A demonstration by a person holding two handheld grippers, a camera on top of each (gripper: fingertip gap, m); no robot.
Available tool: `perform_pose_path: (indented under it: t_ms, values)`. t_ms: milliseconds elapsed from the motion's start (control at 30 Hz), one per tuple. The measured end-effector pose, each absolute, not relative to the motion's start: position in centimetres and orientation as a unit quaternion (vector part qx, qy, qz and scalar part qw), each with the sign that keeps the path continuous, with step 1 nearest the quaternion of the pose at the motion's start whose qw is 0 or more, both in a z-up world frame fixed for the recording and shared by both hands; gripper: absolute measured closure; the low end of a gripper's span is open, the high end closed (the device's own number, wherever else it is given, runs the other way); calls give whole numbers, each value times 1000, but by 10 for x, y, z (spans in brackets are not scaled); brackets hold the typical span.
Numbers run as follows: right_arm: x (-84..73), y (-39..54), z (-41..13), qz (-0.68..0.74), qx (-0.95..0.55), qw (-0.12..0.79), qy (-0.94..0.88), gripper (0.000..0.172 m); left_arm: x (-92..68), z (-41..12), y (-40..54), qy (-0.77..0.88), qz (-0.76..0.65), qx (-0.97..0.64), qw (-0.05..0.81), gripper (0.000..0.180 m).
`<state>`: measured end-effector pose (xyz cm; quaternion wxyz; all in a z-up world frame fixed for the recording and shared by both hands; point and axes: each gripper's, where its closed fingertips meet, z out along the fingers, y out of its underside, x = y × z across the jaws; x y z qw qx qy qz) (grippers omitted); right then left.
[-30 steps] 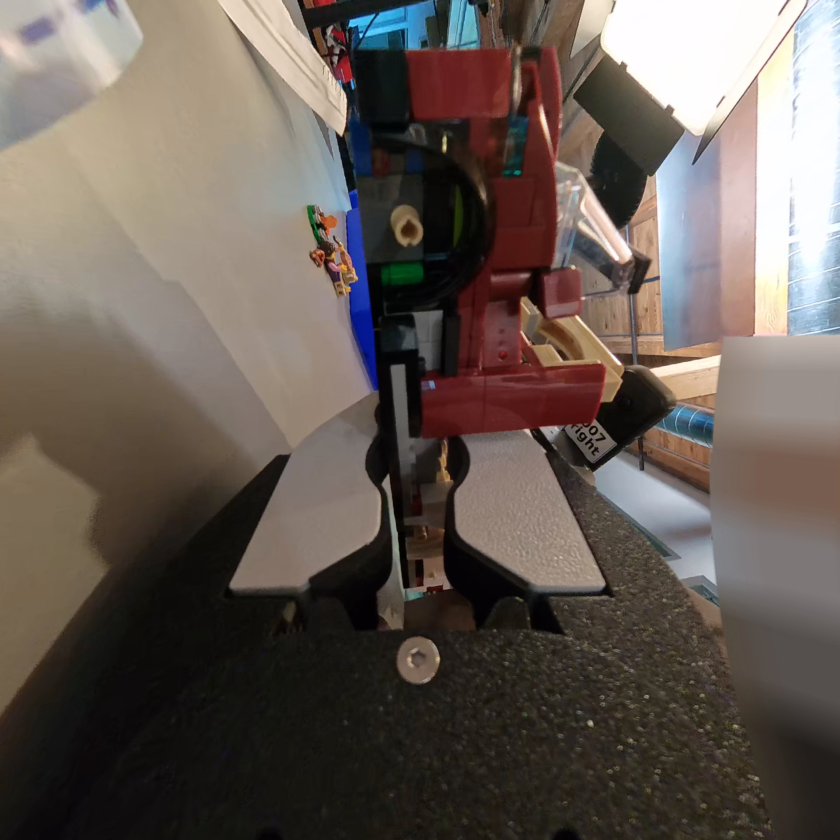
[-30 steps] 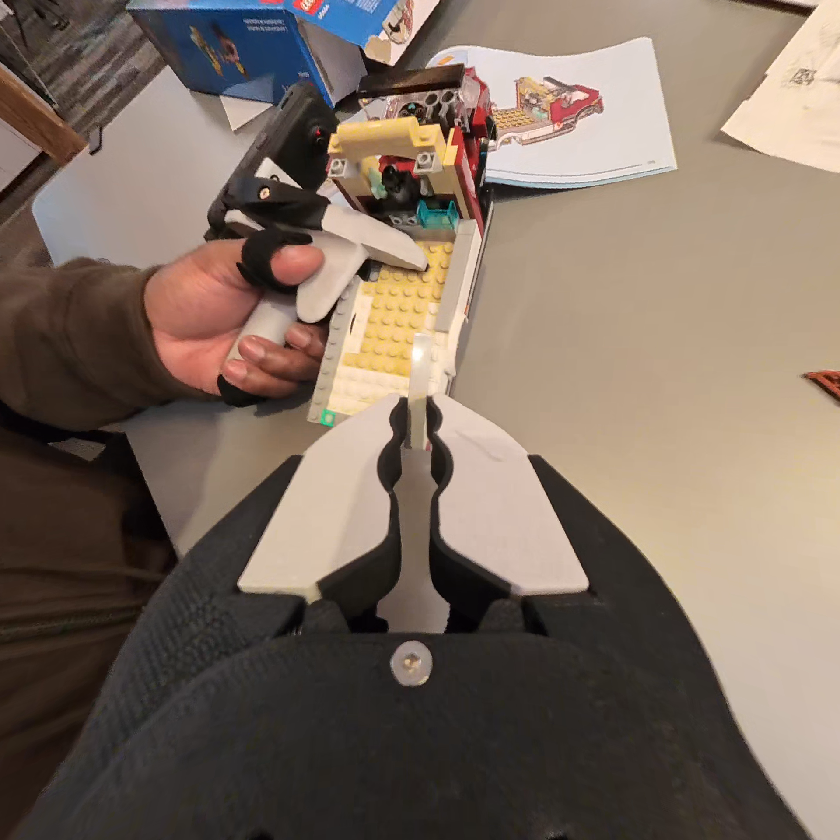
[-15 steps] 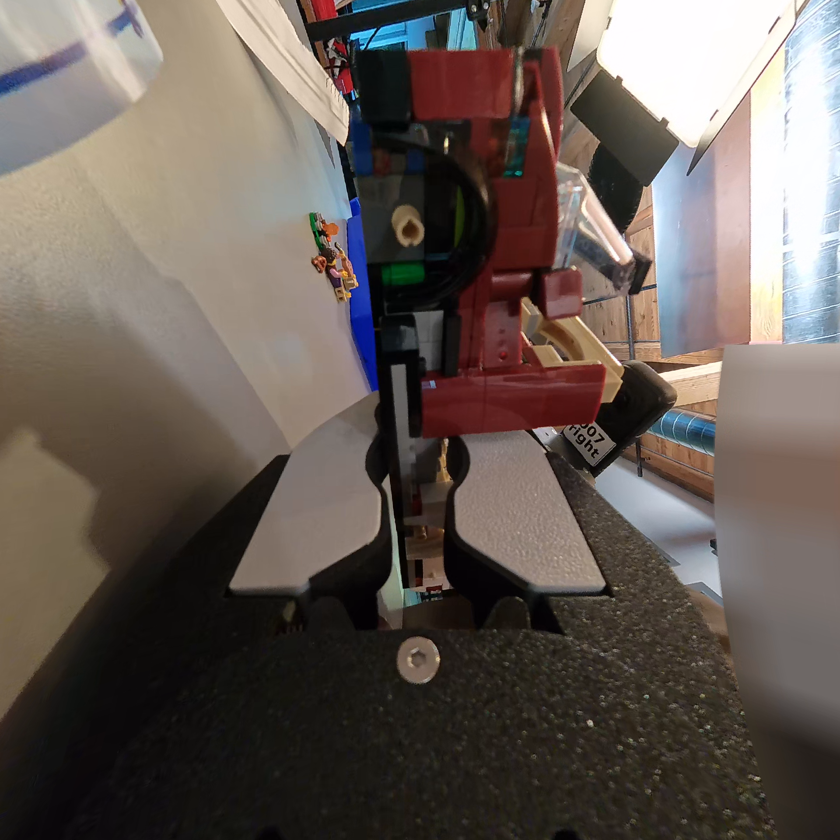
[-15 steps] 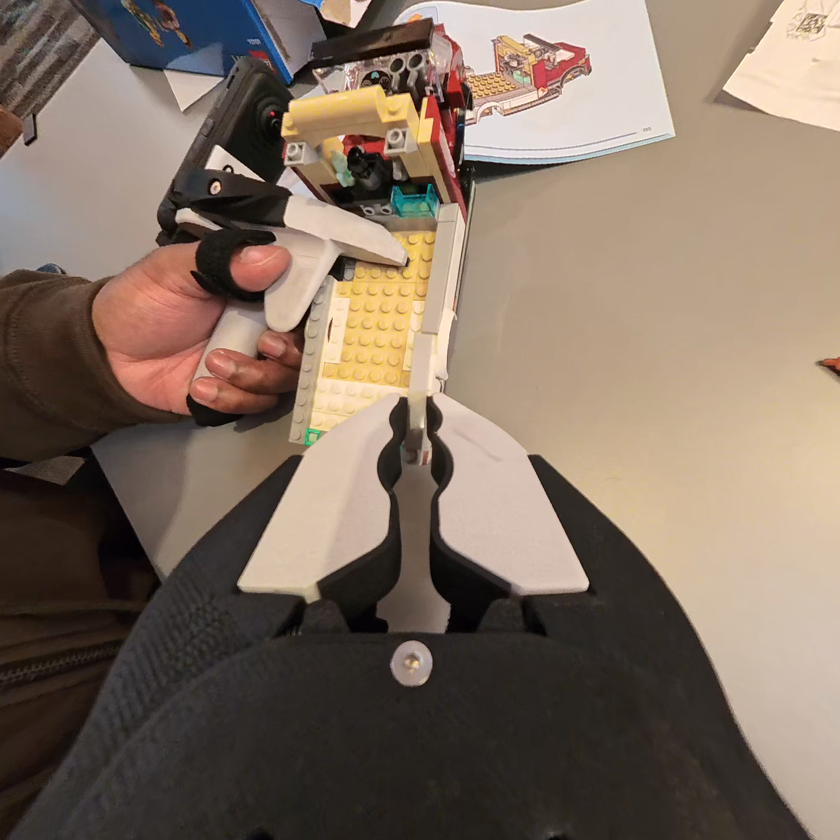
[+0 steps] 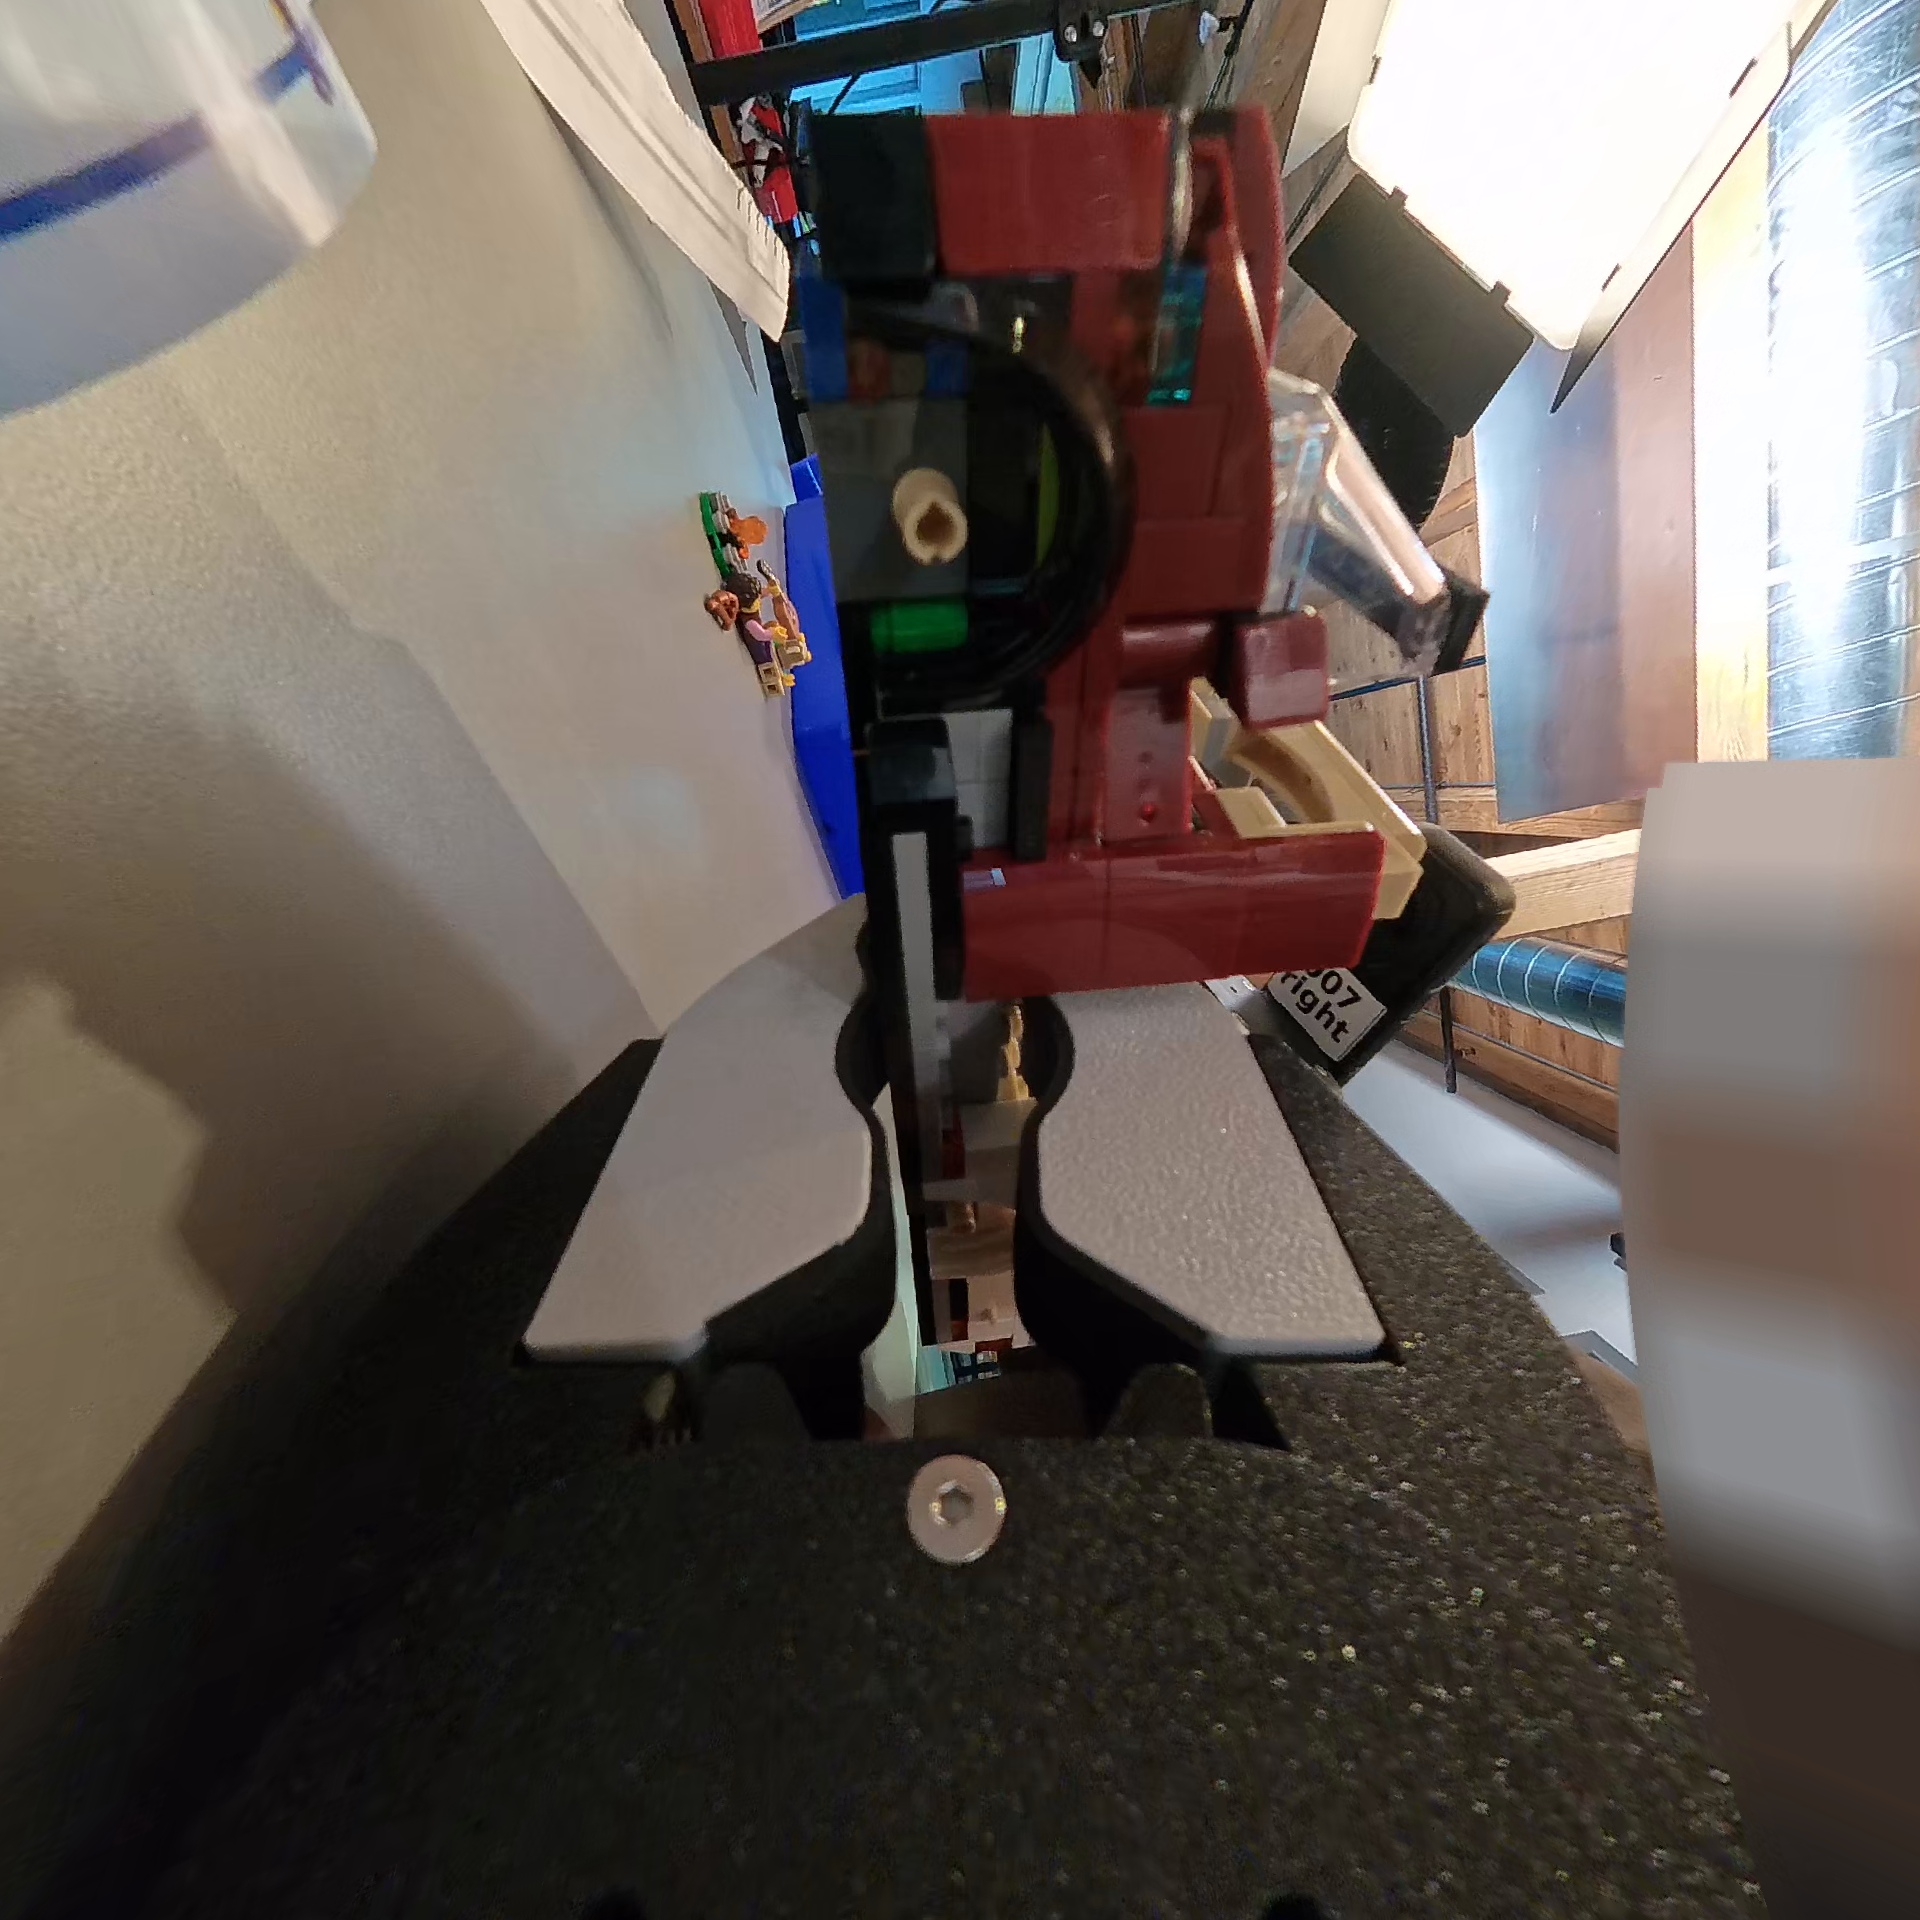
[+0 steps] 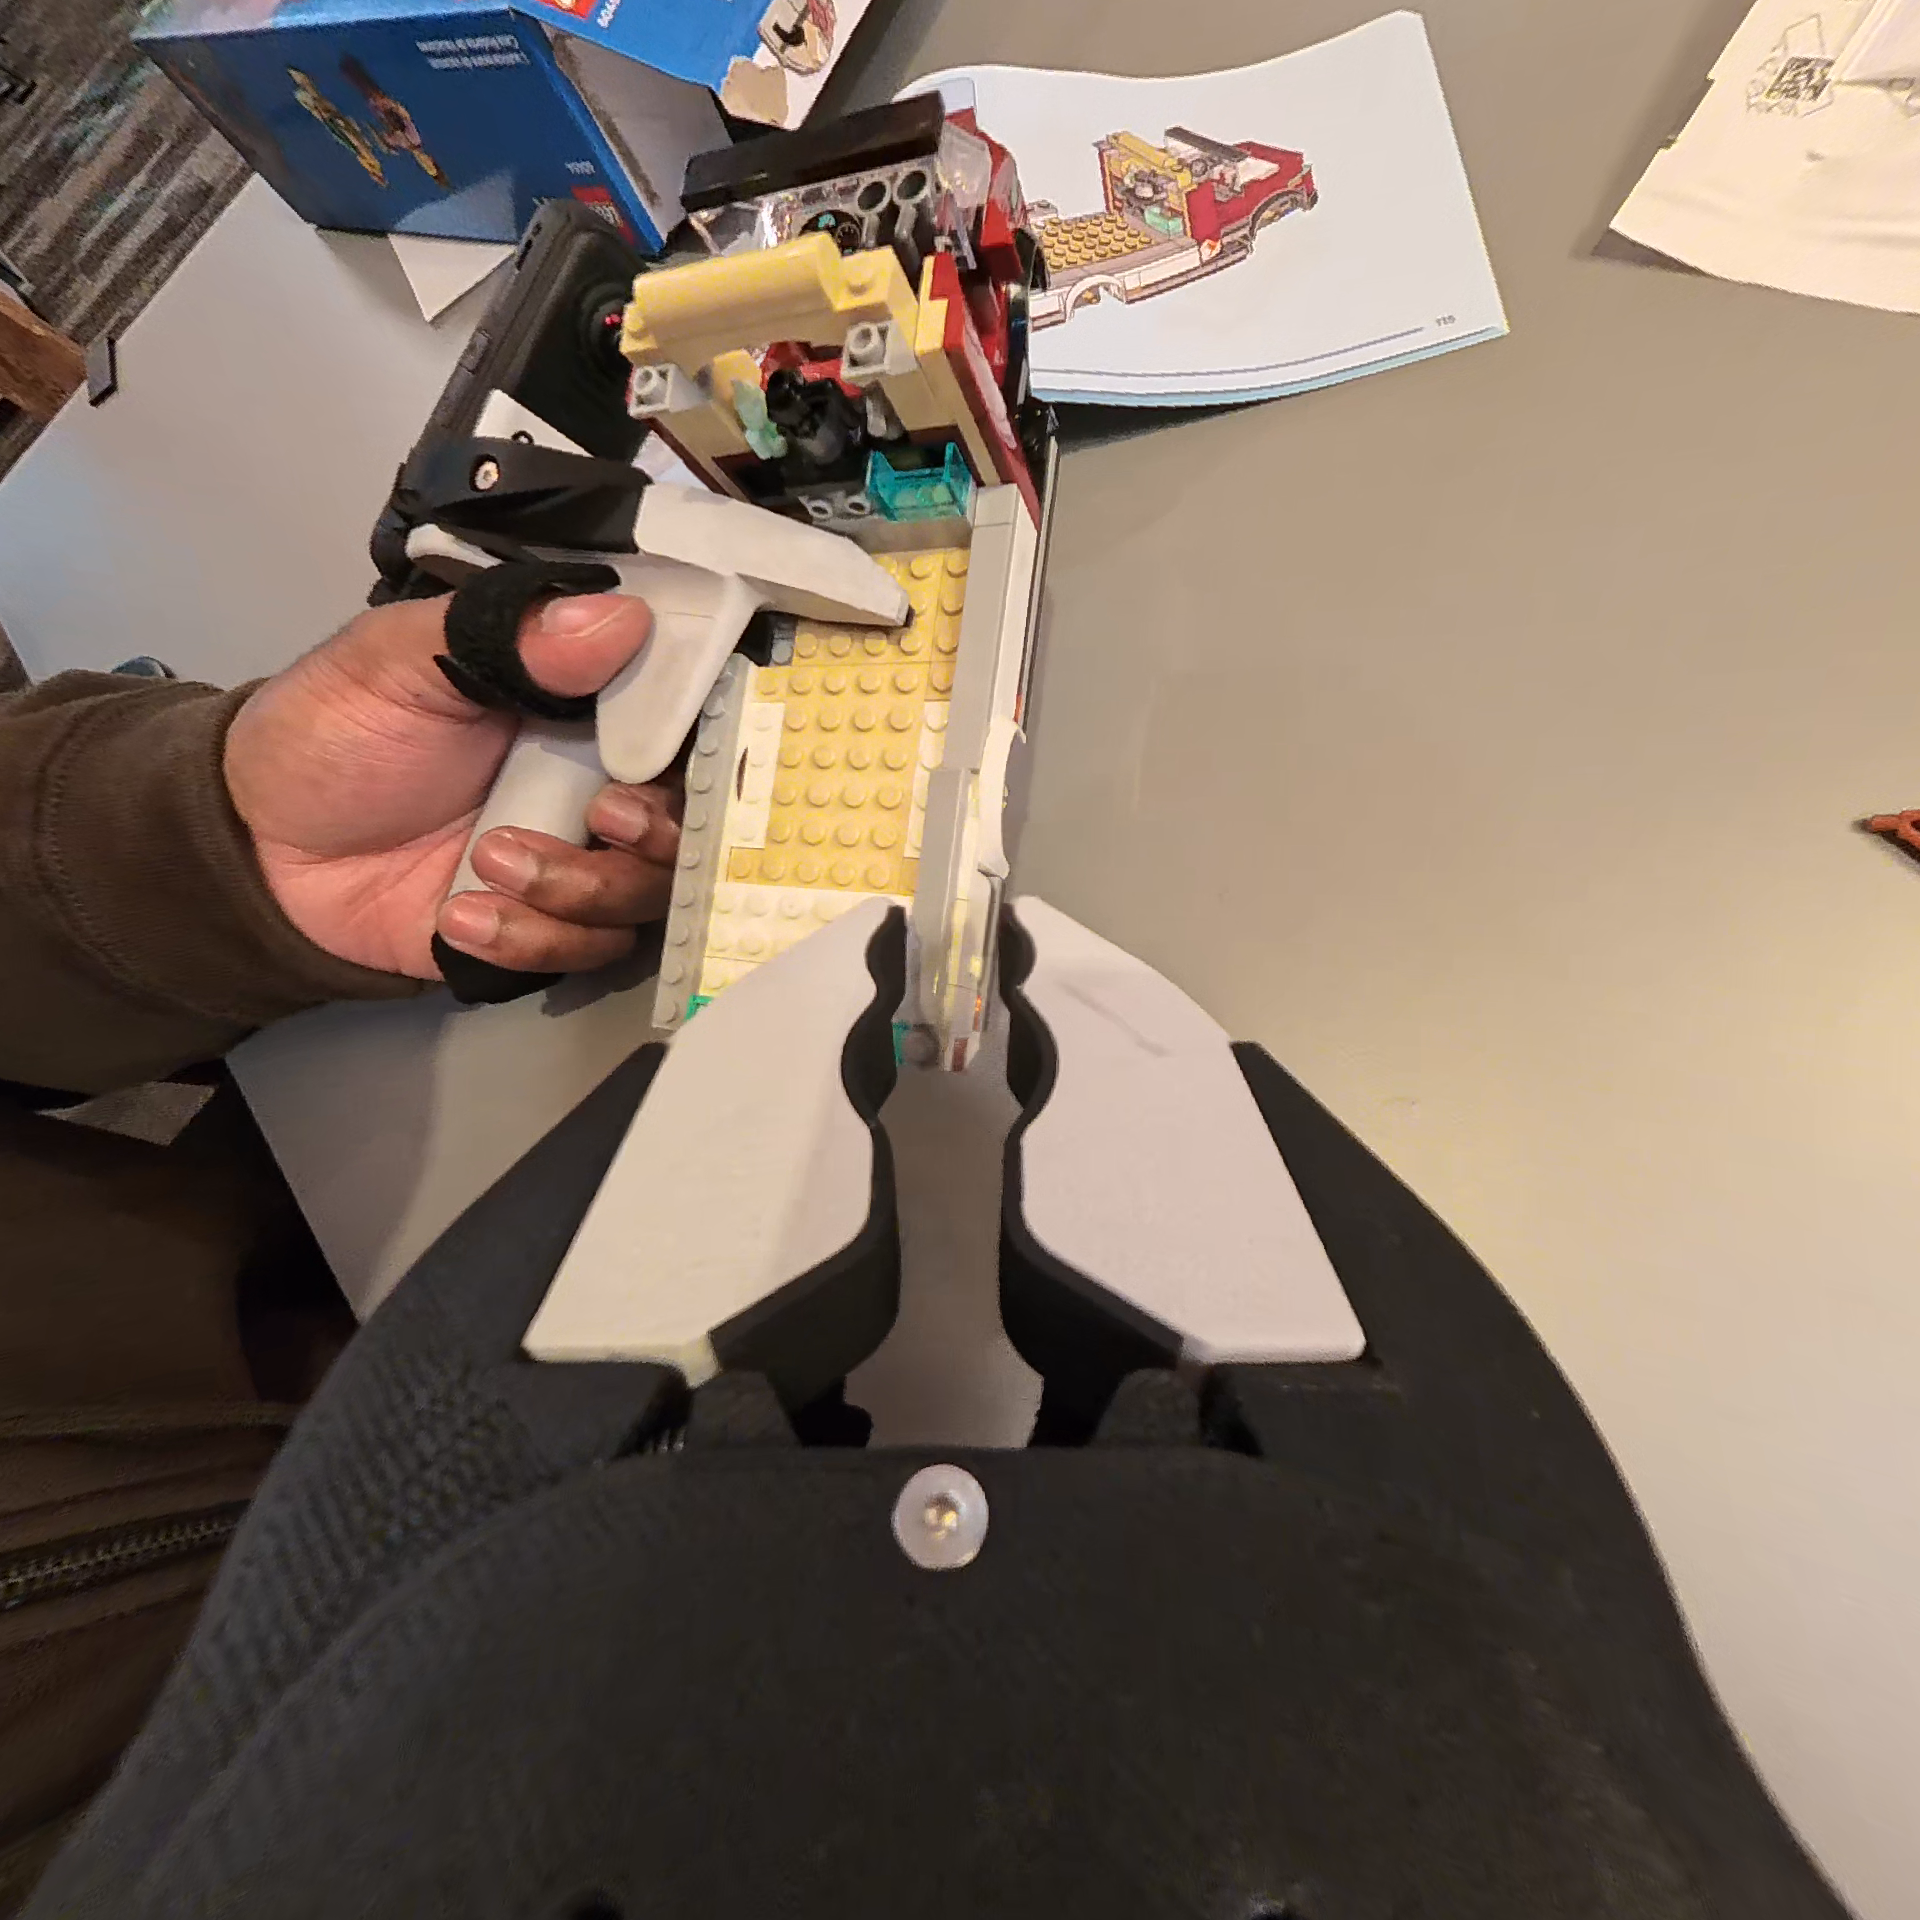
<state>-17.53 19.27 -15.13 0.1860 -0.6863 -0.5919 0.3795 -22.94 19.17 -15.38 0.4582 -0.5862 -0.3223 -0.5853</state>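
My left gripper (image 5: 956, 997) is shut on a toy brick truck (image 5: 1101, 520) with a dark red cab, gripping its chassis edge and holding it tipped on its side. In the right wrist view the left gripper's fingers (image 6: 821, 582) clamp the truck's tan studded bed (image 6: 852, 748), and a hand (image 6: 395, 790) holds that gripper. My right gripper (image 6: 951, 935) stands with its jaws parted around the bed's near side wall, where a thin grey strip (image 6: 951, 831) sits on the wall's top. The pads straddle it without a clear squeeze.
An open instruction booklet (image 6: 1247, 208) lies behind the truck and a blue box (image 6: 416, 125) at the back left. Loose paper sheets (image 6: 1787, 156) lie at the back right. A small red-brown piece (image 6: 1896, 831) lies at the right edge. Small figures (image 5: 753, 592) lie on the table. My right fingertips sit around 6 cm from my left ones.
My right gripper carried the thin grey strip forward onto the truck bed's side wall, then its jaws widened around it. The left gripper kept holding the truck still.
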Motion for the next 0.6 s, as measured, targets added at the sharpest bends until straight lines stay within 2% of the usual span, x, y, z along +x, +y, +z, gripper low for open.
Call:
perform_pose_path:
  t_ms: [300, 467, 600]
  values:
    - [-168, 224, -151, 419, -686, 191, -563, 143, -223, -150, 194, -300, -599, -590, 451, 160]
    - [-179, 226, -152, 514, -635, 118, -564, 119, -212, -145, 205, -261, -623, -596, 433, 160]
    - [-197, 235, -138, 614, -583, 56, -529, 114, -209, -145, 221, -244, -620, -615, 422, 160]
